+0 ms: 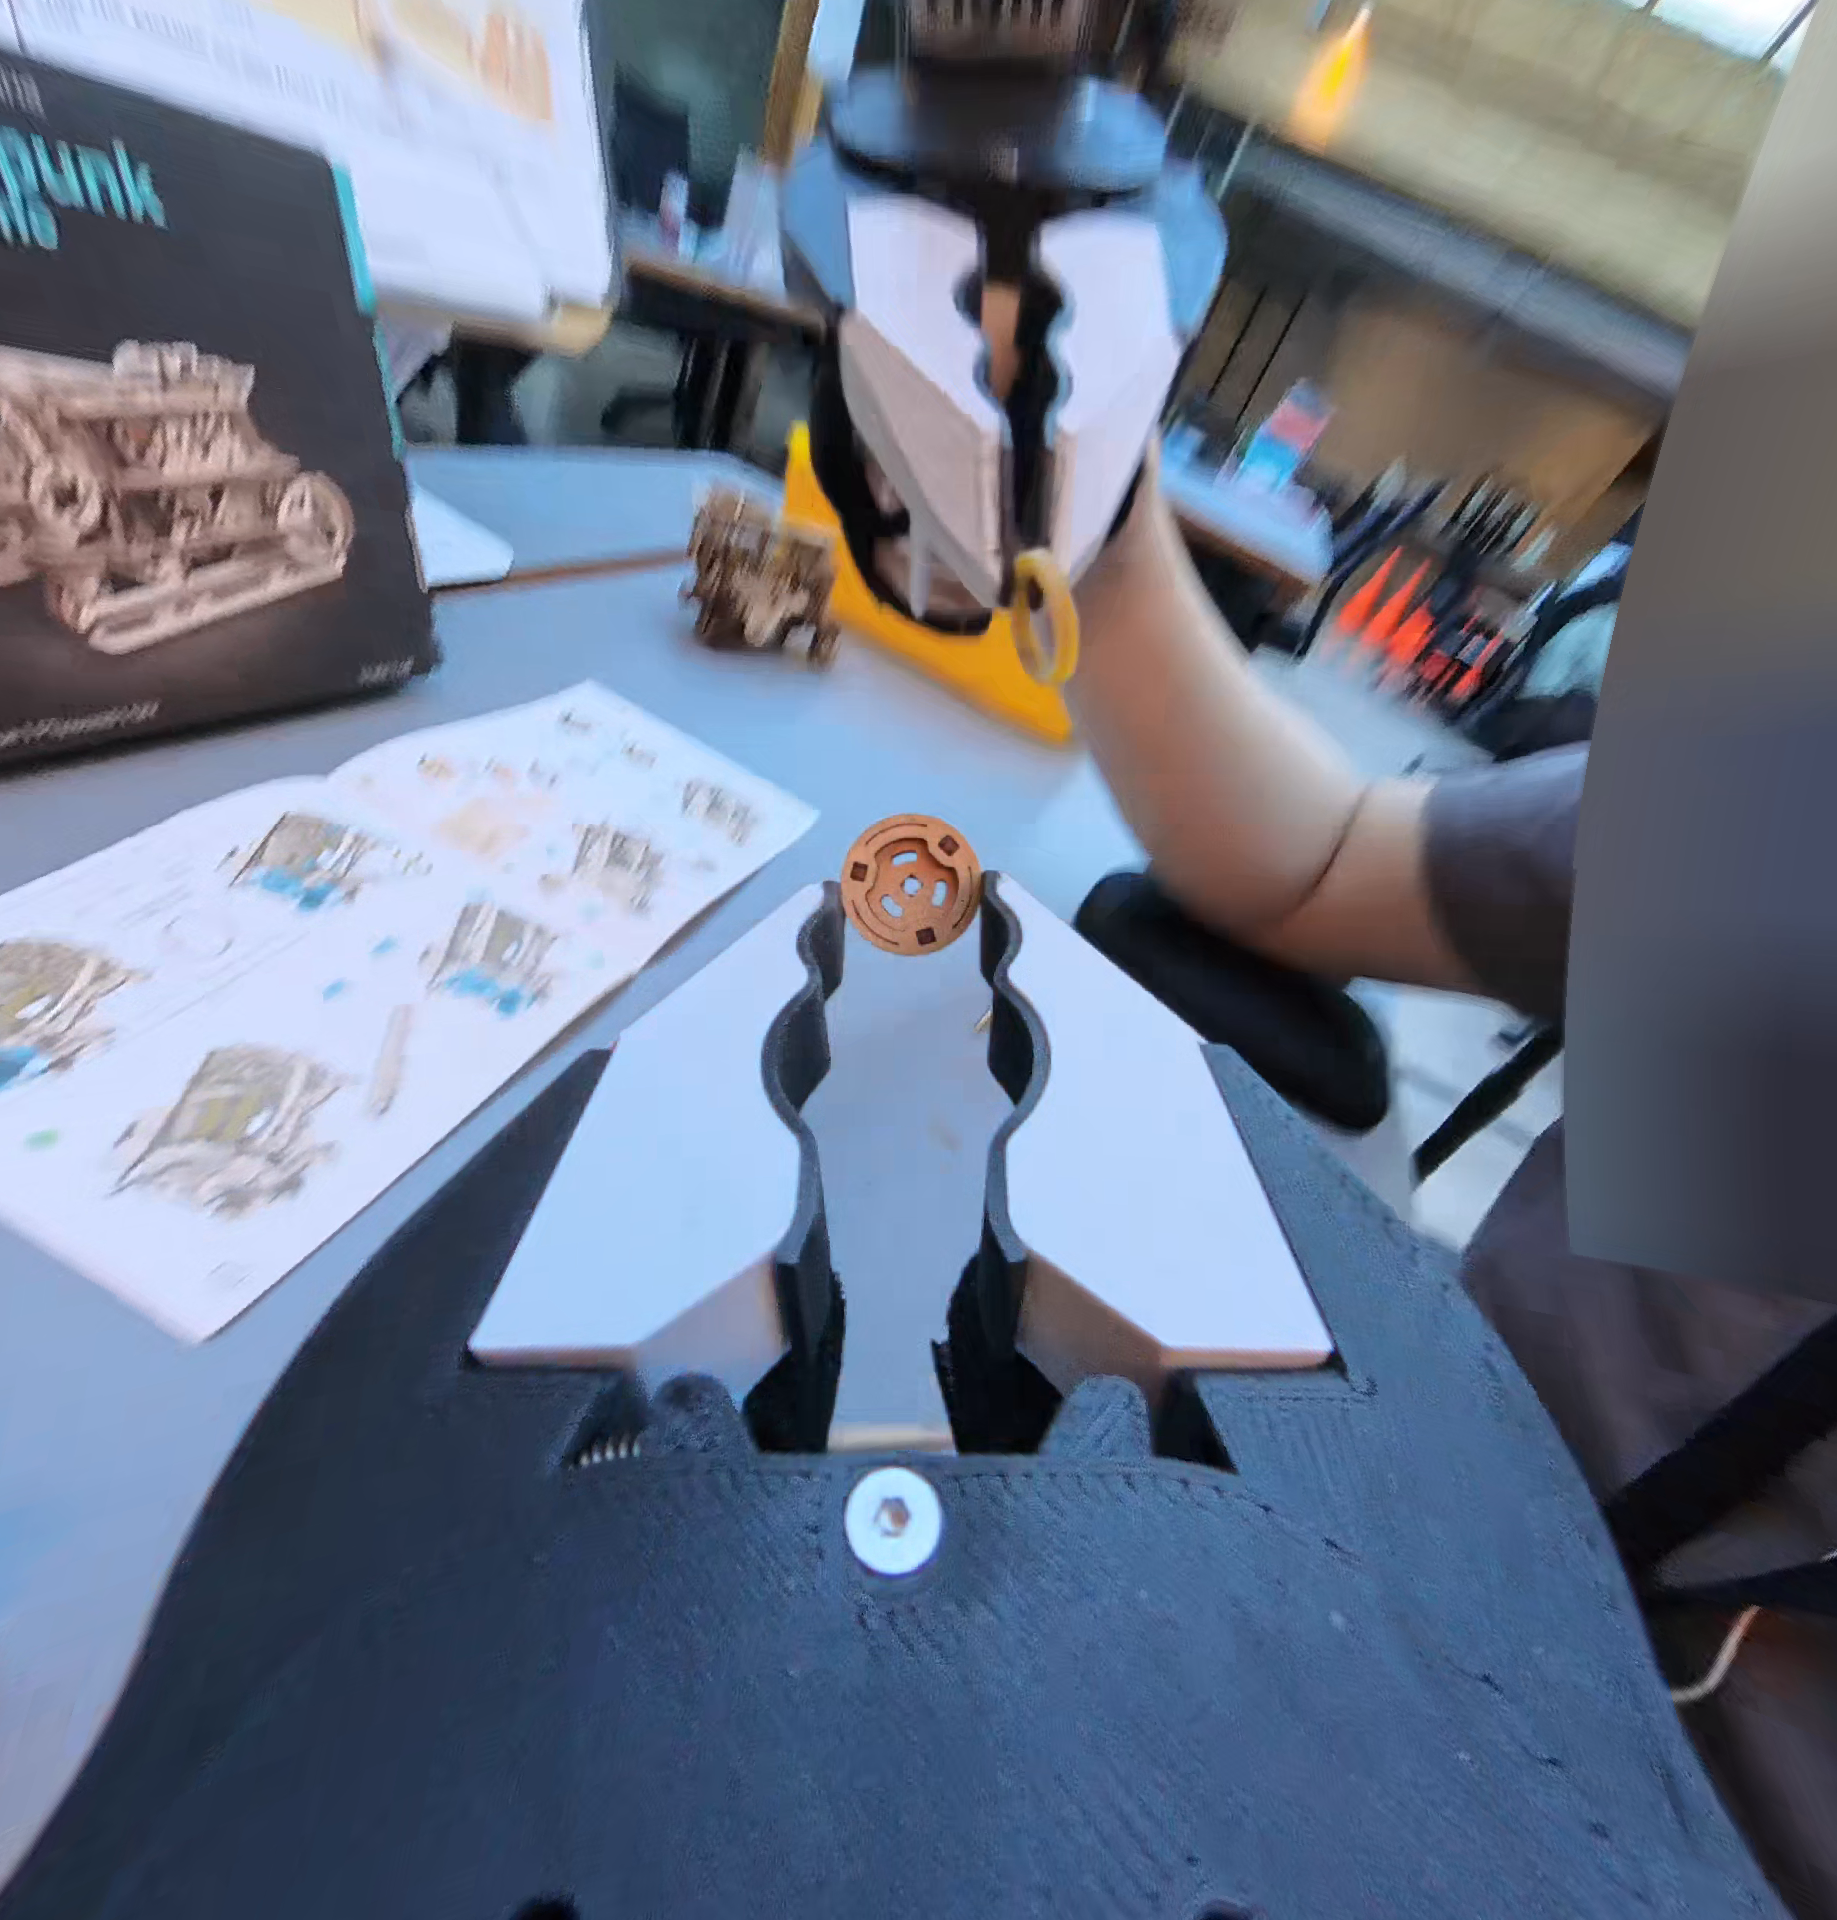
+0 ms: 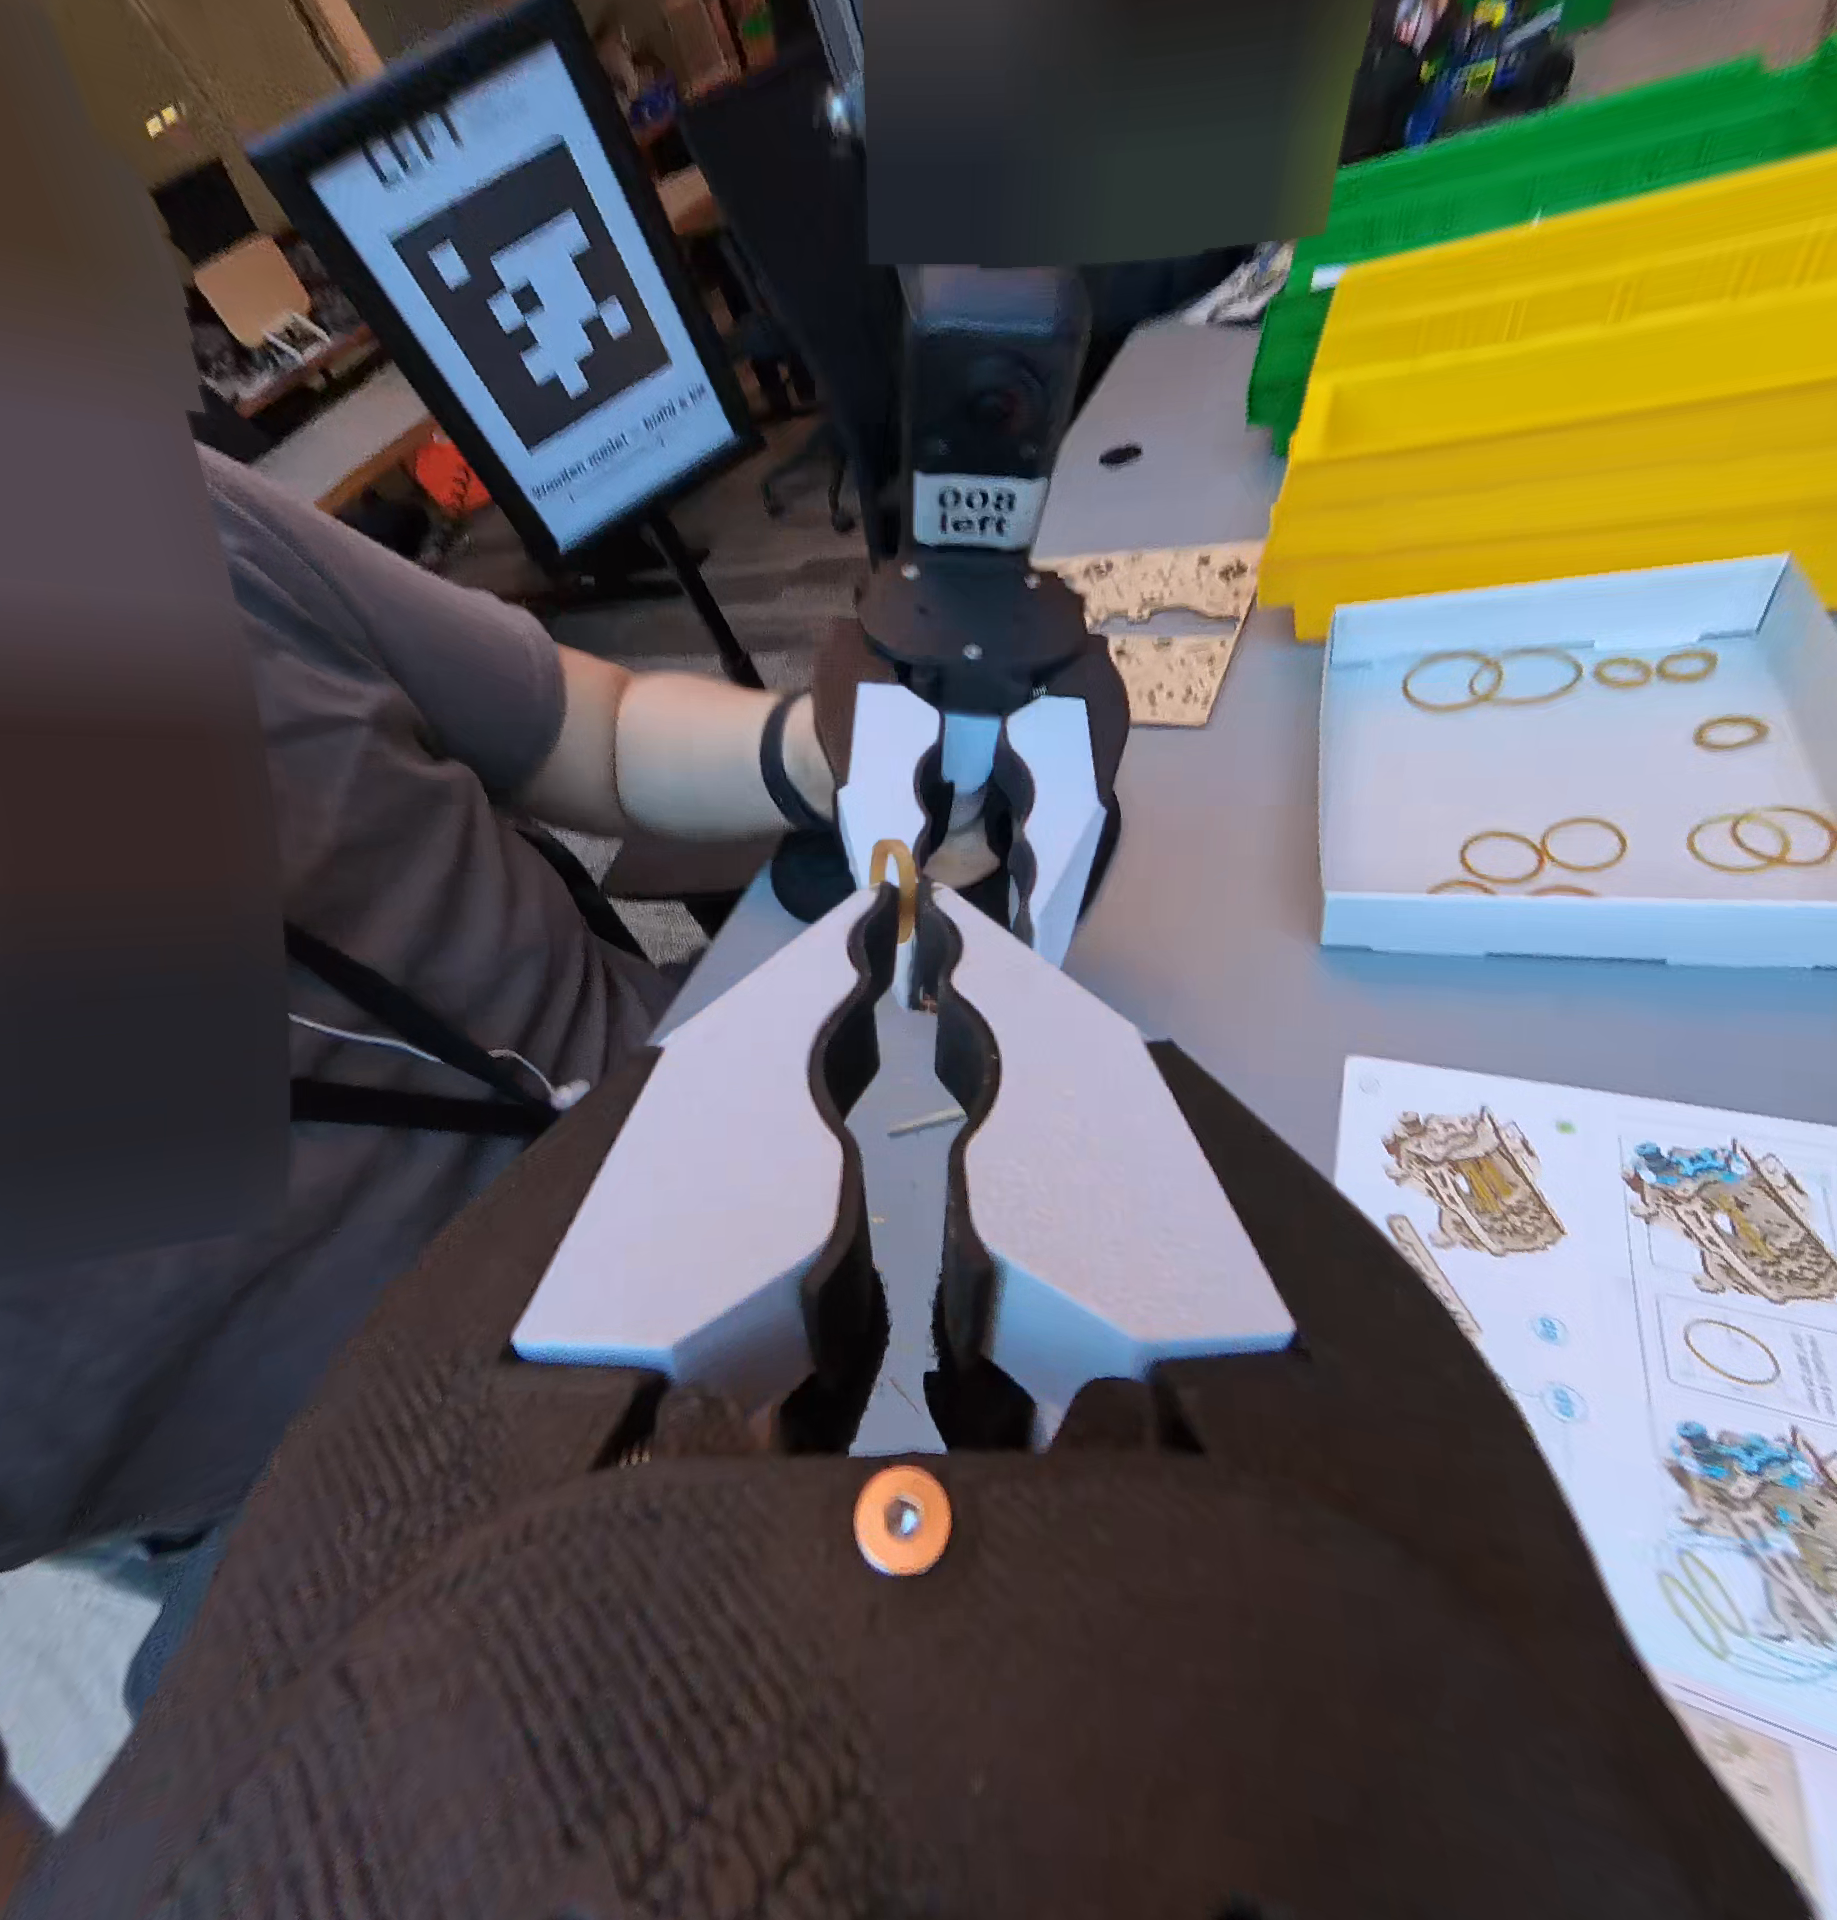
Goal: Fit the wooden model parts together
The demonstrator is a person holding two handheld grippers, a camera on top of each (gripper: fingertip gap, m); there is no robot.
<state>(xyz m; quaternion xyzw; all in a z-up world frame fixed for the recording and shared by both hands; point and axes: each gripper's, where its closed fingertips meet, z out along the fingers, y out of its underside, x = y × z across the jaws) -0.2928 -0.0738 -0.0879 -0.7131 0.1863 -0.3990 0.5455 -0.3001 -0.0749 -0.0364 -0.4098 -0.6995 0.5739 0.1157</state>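
Observation:
My left gripper (image 1: 911,891) is shut on a small round wooden disc (image 1: 911,883) with cut-out slots, pinched by its edges at the fingertips above the grey table (image 1: 581,644). My right gripper (image 2: 898,906) is shut on a thin yellow ring (image 2: 893,888) that stands upright at its tips. The two grippers face each other, tips close together. In the left wrist view the right gripper (image 1: 1028,566) hangs higher with the ring (image 1: 1044,618) below its tips. In the right wrist view the left gripper (image 2: 971,868) is just beyond the ring. A partly built wooden model (image 1: 758,592) stands farther back.
An open instruction sheet (image 1: 374,935) lies to the left and shows again in the right wrist view (image 2: 1620,1351). The kit box (image 1: 166,468) stands behind it. A white tray (image 2: 1579,925) holds several yellow rings. Yellow and green bins (image 2: 1579,416) and punched wooden sheets (image 2: 1163,613) sit behind. A person's arm (image 1: 1257,790) reaches in. The grippers' ends are close to 5 cm from one another.

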